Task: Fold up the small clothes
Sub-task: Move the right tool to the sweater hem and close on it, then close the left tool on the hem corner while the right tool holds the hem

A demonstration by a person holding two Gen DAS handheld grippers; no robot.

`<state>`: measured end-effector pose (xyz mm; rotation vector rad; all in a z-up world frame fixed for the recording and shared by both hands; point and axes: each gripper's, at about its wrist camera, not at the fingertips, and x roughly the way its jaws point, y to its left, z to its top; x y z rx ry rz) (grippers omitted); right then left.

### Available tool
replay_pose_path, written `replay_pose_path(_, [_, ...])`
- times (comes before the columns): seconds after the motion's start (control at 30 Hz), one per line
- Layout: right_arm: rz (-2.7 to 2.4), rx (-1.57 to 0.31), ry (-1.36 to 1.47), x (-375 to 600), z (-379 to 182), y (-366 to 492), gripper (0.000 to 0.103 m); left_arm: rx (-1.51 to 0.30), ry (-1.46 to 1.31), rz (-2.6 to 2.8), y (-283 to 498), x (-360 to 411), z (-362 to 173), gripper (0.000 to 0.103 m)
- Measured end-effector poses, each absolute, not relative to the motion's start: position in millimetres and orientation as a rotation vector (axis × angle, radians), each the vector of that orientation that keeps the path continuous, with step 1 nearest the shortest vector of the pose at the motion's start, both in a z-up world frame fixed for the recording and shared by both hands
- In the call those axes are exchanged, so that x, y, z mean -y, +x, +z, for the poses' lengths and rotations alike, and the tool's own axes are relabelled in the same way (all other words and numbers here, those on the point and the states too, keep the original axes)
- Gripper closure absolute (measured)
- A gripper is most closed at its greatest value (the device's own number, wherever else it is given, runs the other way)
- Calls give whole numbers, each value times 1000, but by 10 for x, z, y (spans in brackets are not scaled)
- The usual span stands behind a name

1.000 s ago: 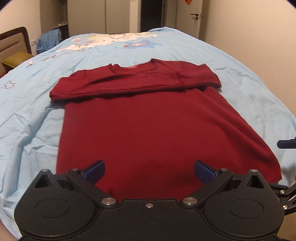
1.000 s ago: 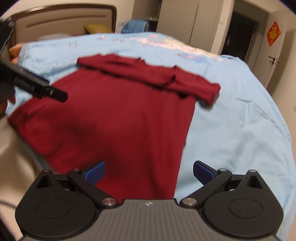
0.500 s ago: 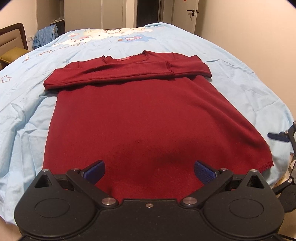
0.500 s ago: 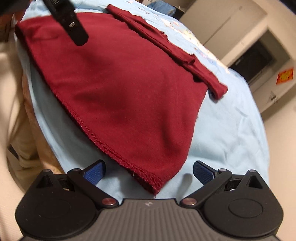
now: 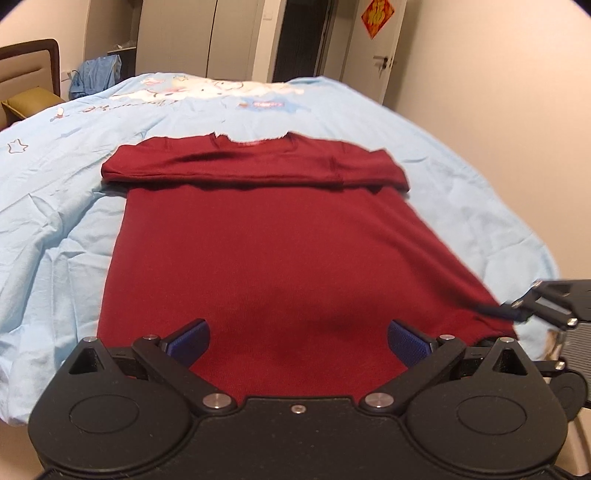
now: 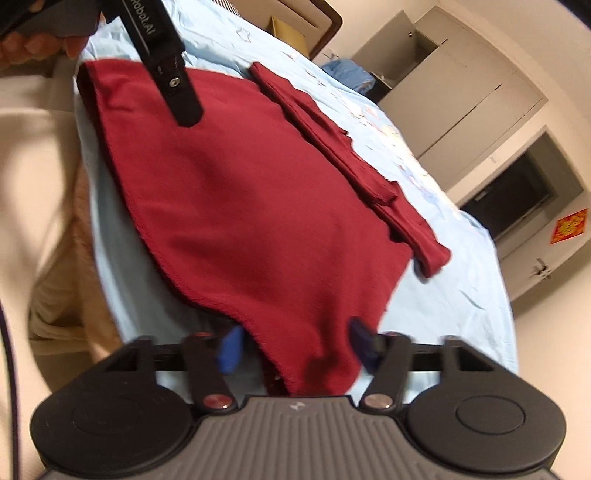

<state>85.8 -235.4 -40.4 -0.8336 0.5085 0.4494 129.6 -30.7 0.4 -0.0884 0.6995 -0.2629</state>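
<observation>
1. A dark red sweater point(image 5: 273, 251) lies flat on a light blue bed cover point(image 5: 62, 192), neckline toward the far end of the bed and hem at the near edge.
2. Both sleeves are folded across the chest, forming a band point(image 5: 255, 170) just below the neckline.
3. The hem's near corner point(image 6: 314, 365) at the right-hand side of the bed's near edge sits between the blue pads point(image 6: 231, 349) of the right gripper point(image 6: 295, 350).
4. The right gripper's jaws have just been closing and stand partly closed with that hem corner between them; whether the pads already press on the cloth I cannot tell through the blur.
5. The right gripper is rolled, so the bed appears tilted in its view; in the left wrist view its fingertip point(image 5: 495, 310) shows at the sweater's right hem corner.
6. The left gripper point(image 5: 295, 338) hovers above the hem's middle with its jaws spread wide and nothing held; its blue pads point(image 5: 188, 338) stand clear of the cloth.
7. In the right wrist view, one finger of the left gripper point(image 6: 173, 74) hangs over the sweater's left part, with the person's fingers point(image 6: 33, 46) behind it.
8. Beyond the bed stand a headboard point(image 5: 29, 70), wardrobe doors point(image 5: 177, 37) and a door bearing a red decoration point(image 5: 377, 16).
</observation>
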Motion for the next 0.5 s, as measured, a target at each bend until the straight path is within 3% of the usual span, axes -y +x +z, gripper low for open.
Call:
replay_pose_path(0.07, [464, -515, -792, 2333, -336, 881, 81, -685, -110, -292, 1261, 275, 24, 1])
replay_pose_path(0.17, [475, -524, -708, 2328, -225, 975, 87, -666, -113, -333, 1209, 274, 35, 1])
replay_pose_path(0.5, [466, -574, -404, 2554, 96, 1558, 88, -666, 32, -400, 1185, 542, -57, 1])
